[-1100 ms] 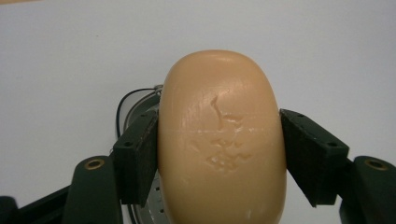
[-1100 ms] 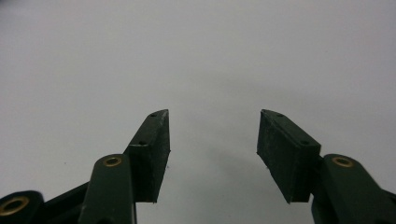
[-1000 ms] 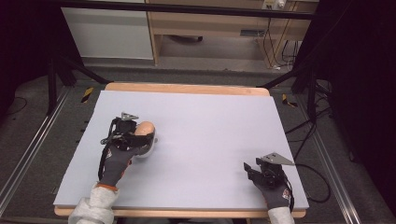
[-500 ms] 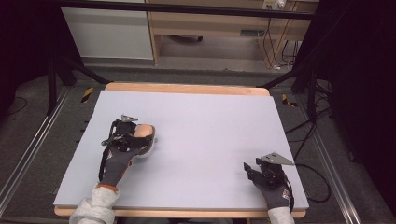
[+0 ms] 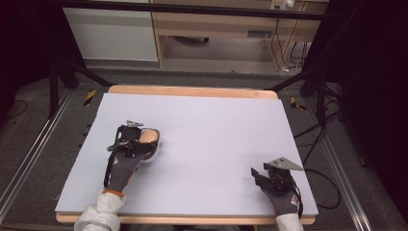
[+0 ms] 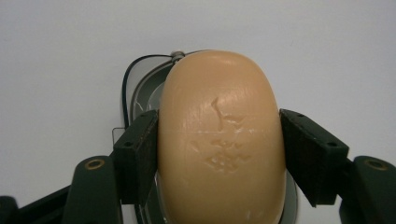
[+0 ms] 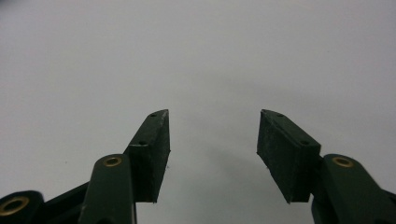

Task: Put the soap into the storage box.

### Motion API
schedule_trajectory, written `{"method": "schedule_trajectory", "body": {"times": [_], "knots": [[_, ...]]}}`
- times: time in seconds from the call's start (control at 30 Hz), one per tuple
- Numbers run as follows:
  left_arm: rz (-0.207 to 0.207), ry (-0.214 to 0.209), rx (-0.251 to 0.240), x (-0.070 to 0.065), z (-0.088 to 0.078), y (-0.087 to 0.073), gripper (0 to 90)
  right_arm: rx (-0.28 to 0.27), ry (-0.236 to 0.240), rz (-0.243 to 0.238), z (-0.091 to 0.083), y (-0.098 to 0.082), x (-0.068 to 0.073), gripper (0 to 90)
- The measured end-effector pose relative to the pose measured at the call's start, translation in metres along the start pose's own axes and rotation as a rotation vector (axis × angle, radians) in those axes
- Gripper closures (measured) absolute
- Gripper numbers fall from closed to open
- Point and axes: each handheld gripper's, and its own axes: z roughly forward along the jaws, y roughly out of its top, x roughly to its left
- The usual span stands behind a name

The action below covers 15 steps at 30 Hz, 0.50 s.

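Left fingers (image 6: 140, 158) clamped on one soap bar (image 6: 219, 140) over one dish (image 6: 140, 93); right fingers (image 7: 149, 149) apart, empty.

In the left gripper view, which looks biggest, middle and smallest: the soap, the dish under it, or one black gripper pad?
1. Soap bar: largest, though it sits nearest the camera.
2. Gripper pad: smaller than the soap.
3. Dish: mostly hidden under the soap, so its true size is unsure.
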Motion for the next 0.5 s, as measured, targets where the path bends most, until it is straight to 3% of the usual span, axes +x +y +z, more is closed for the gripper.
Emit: {"method": "schedule_trajectory", "body": {"times": [0.5], "knots": [[-0.008, 0.007, -0.005, -0.0014, 0.0005, -0.0023, 31.8, 0.001, 0.000, -0.001, 0.0002, 0.0000, 0.0000, 43.7]]}}
